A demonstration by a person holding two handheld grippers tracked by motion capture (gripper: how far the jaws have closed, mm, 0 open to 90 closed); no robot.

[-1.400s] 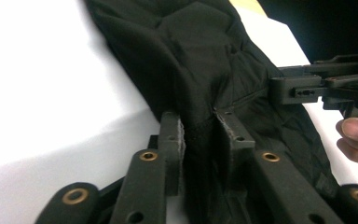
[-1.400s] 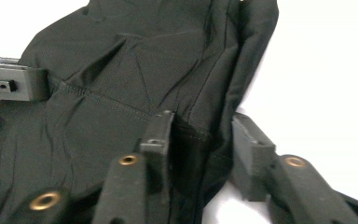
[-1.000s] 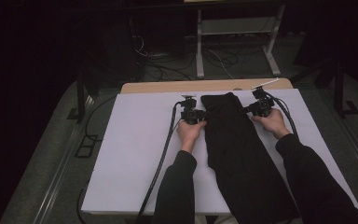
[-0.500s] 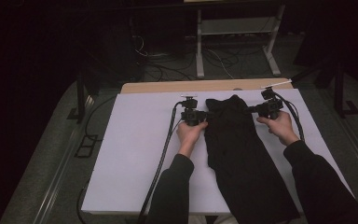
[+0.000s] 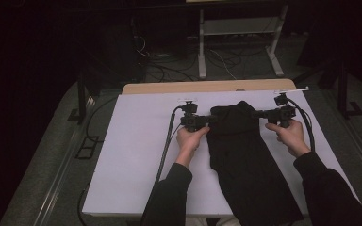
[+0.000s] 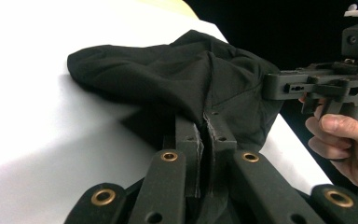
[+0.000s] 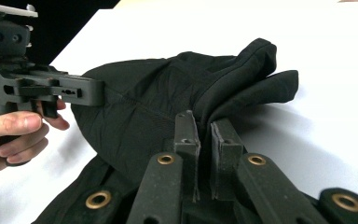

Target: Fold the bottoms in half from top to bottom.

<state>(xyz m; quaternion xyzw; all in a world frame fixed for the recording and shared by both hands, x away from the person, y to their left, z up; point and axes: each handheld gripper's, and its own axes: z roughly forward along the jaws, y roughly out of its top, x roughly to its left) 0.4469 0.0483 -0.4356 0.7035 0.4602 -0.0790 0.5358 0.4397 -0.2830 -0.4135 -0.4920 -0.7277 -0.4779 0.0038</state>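
Note:
A long black garment lies lengthwise on the white-covered table, its far end bunched and lifted between both grippers. My left gripper holds the garment's left far corner; in the left gripper view its jaws are shut with black cloth pinched between them. My right gripper grips the right far corner; in the right gripper view the jaws are shut on a fold of the cloth. Each gripper view also shows the other gripper in a hand, its jaws reaching into the cloth.
A bare wooden strip runs along the table's far edge. Behind it a white metal rack stands among floor cables. Black cables trail from the grippers across the sheet. White sheet lies to the left of the garment.
The right hand has moved right and a little up, and the left hand shifted slightly. The garment's far end is now stretched wider and raised between the two grippers.

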